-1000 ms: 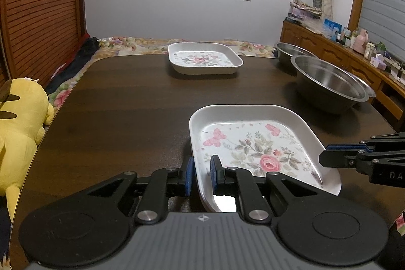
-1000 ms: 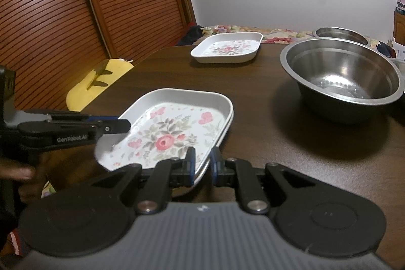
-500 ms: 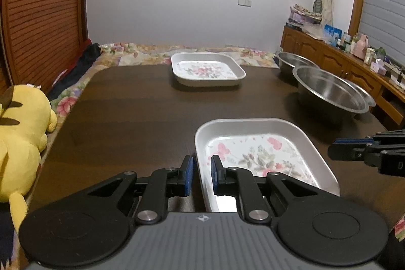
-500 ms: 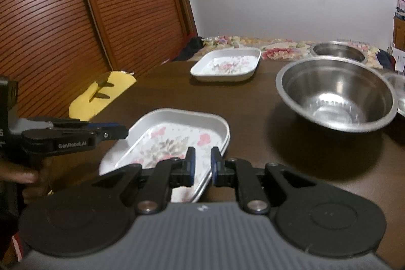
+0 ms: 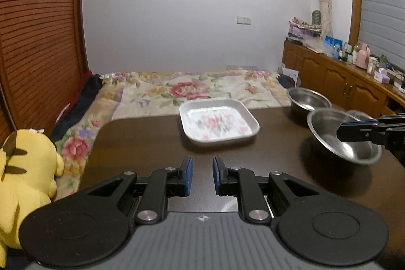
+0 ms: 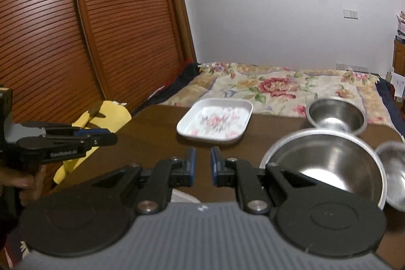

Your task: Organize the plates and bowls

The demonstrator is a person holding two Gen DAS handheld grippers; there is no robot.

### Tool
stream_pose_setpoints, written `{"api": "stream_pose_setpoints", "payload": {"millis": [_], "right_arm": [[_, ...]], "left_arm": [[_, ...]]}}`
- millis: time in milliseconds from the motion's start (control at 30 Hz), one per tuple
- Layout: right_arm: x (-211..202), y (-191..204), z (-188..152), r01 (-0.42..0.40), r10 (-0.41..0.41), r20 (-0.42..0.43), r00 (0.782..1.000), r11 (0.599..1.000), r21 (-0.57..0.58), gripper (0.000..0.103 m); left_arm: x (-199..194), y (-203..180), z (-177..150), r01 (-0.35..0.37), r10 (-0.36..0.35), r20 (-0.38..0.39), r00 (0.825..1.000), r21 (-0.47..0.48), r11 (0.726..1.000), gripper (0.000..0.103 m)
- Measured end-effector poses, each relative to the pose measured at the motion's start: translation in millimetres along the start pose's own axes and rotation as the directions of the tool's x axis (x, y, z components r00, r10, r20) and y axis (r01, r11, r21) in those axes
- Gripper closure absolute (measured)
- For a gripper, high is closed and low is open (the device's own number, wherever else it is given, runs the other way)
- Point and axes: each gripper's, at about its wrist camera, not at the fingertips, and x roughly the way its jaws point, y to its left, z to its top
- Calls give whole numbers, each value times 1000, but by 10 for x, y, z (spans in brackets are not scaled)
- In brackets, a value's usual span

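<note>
A: What does the left wrist camera give you?

B: The left gripper (image 5: 201,177) sits low over the dark desk (image 5: 141,143), its blue-padded fingers (image 5: 188,175) parted with only bare wood between them. Ahead, near the far edge, lies a white floral plate (image 5: 217,123), flat on the desk and blurred. To its right stand steel bowls: a small bowl (image 5: 307,101) at the far corner and a large bowl (image 5: 329,136) nearer. The right gripper (image 5: 340,133) reaches in from the right edge, in front of the large bowl; from this side I cannot tell how its fingers stand. A yellow plush toy (image 5: 25,181) sits left of the desk, and a floral bedspread (image 5: 187,89) lies beyond it.

A: And the right wrist camera?

B: The right gripper (image 6: 203,166) is also parted and holds nothing, desk showing in the gap. The floral plate (image 6: 215,121) lies ahead, apart from the fingertips. The large bowl (image 6: 326,166) is just right of the gripper, the small bowl (image 6: 335,114) behind it, and a third steel bowl (image 6: 392,181) touches the right edge. A white rim (image 6: 184,196) peeks out under the gripper body; what it belongs to I cannot tell. The left gripper (image 6: 114,139) comes in from the left, held by a hand (image 6: 22,179).
</note>
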Motion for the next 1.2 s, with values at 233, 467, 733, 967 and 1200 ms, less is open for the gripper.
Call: {"api": "stream_pose_setpoints", "payload": {"millis": [233, 467, 733, 967, 1200], "right_arm": [[244, -50, 289, -7, 7, -12, 1000, 1000, 2, 89], [599, -85, 449, -1, 0, -57, 998, 1000, -6, 89], [1039, -208, 501, 37, -35, -130, 991, 999, 13, 89], [1344, -320, 542, 64, -59, -182, 981, 998, 19, 89], [1555, -408, 564, 85, -76, -223, 972, 996, 31, 88]], "left_arm": [[211, 145, 242, -19, 19, 9, 1000, -11, 1000, 84], [483, 254, 397, -22, 22, -8, 1000, -14, 1000, 82], [864, 369, 463, -10, 9, -44, 999, -18, 1000, 82], [1178, 479, 490, -1, -1, -78, 997, -34, 999, 82], [1412, 531, 548, 12, -17, -99, 995, -45, 999, 82]]}}
